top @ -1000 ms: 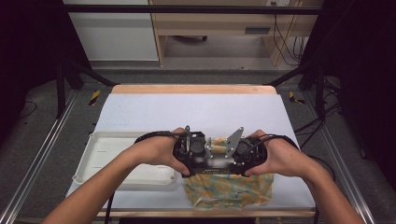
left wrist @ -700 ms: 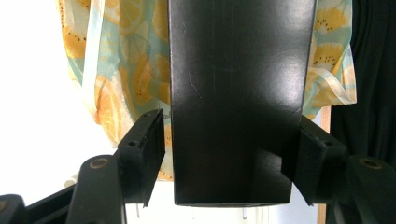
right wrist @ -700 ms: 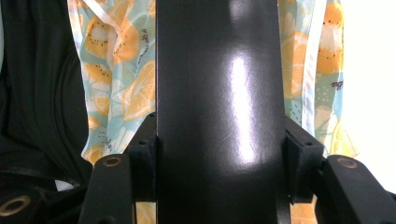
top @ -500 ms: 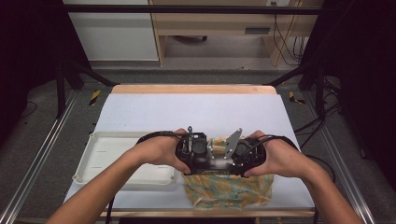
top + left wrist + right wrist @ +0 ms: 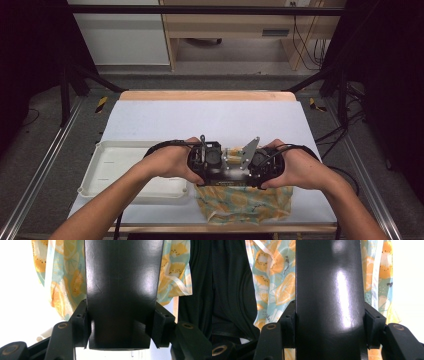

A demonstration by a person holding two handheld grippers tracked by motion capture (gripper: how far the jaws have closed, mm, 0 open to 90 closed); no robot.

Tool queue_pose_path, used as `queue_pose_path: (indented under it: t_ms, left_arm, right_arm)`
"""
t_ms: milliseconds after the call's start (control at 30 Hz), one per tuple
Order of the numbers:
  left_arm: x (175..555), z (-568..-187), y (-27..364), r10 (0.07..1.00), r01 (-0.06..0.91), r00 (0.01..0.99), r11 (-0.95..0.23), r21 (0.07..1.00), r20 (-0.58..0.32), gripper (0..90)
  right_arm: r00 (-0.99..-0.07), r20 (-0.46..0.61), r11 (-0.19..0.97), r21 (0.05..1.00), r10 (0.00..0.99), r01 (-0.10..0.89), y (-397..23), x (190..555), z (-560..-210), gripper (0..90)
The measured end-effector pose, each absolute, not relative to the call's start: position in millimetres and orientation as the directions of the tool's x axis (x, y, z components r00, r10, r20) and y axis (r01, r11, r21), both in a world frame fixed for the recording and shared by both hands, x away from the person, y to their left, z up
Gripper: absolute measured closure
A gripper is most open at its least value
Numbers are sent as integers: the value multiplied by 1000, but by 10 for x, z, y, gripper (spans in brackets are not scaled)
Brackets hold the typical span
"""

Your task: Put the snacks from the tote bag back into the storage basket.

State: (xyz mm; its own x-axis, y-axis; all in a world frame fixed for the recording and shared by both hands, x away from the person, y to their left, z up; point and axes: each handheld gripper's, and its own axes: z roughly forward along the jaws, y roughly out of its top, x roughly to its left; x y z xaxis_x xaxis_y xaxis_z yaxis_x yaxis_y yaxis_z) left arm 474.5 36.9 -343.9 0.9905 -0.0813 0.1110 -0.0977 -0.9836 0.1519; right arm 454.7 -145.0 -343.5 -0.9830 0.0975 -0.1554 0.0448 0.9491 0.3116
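Both hands met over the table's [image 5: 210, 120] near edge in the high view, forearms angled in, left gripper [image 5: 204, 159] and right gripper [image 5: 260, 161] facing each other across a black box [image 5: 225, 176] above the fruit-print cloth [image 5: 245, 202]; white tray [image 5: 115, 170] left of the box. Left gripper view: jaws, just closing, pressed both sides of the black box [image 5: 122, 295], cloth [image 5: 65, 285] behind. Right gripper view: jaws clamped the box [image 5: 329, 300] likewise, cloth [image 5: 274, 285] behind.
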Motion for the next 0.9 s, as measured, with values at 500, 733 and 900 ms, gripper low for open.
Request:
queue_pose_path:
  t_ms: [500, 733, 900]
  left_arm:
    - [4776, -3315, 407, -71, -91, 988, -984, 151, 134, 437]
    - [4807, -3214, 507, -55, -81, 987, -982, 170, 151, 437]
    - [4855, -3164, 676, -35, -60, 989, -984, 170, 145, 437]
  right_arm:
    - [-970, -212, 934, 354, 117, 35, -1529, 4490, -3311, 103]
    - [-950, -240, 905, 415, 201, 86, -1765, 4468, -3199, 59]
    - [-927, -237, 870, 470, 290, 151, -1985, 4491, -3212, 61]
